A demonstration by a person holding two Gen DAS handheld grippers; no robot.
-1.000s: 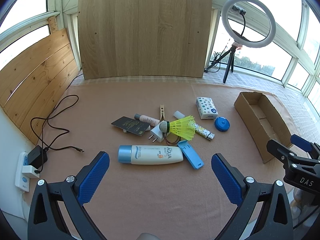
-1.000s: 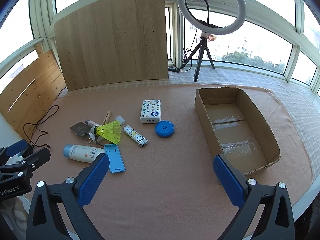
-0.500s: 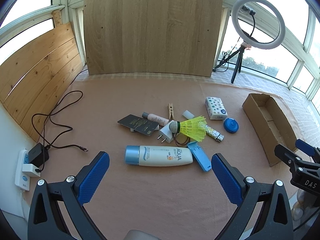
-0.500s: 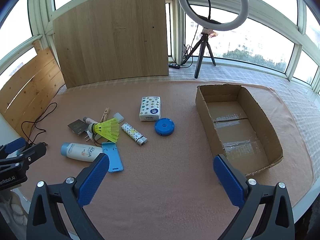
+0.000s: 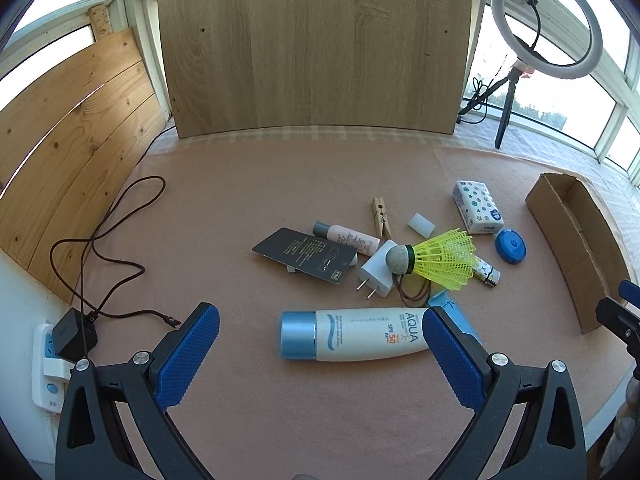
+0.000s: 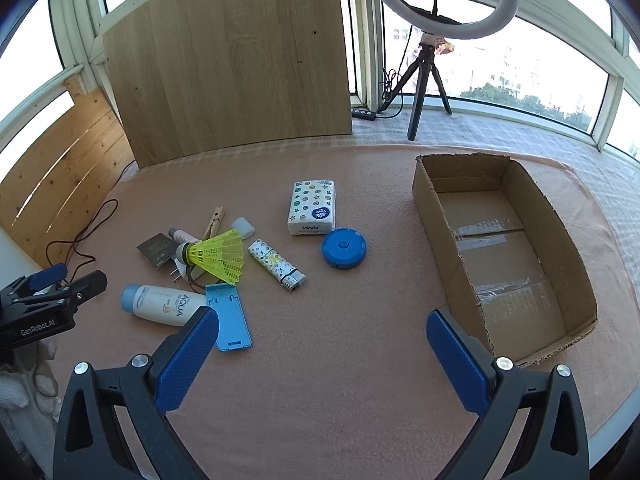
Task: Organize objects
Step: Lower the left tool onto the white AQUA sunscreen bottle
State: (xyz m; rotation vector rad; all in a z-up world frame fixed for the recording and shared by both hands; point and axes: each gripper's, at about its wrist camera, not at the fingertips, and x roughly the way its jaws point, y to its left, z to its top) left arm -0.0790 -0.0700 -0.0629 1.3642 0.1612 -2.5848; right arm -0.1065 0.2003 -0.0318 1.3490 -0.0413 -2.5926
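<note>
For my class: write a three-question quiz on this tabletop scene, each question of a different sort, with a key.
1. True or false: the cardboard box already holds an item.
2. What lies nearest the left gripper? A) sunscreen tube B) tissue pack C) clothes peg
3. Fill in: the yellow shuttlecock rests on a white ____.

Key: 1 false; 2 A; 3 charger.

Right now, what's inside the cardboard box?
Nothing but strips of clear tape across the floor of the cardboard box; no objects are in it. The right wrist view shows nearly the whole floor; only a sliver behind the near wall is hidden.
</note>
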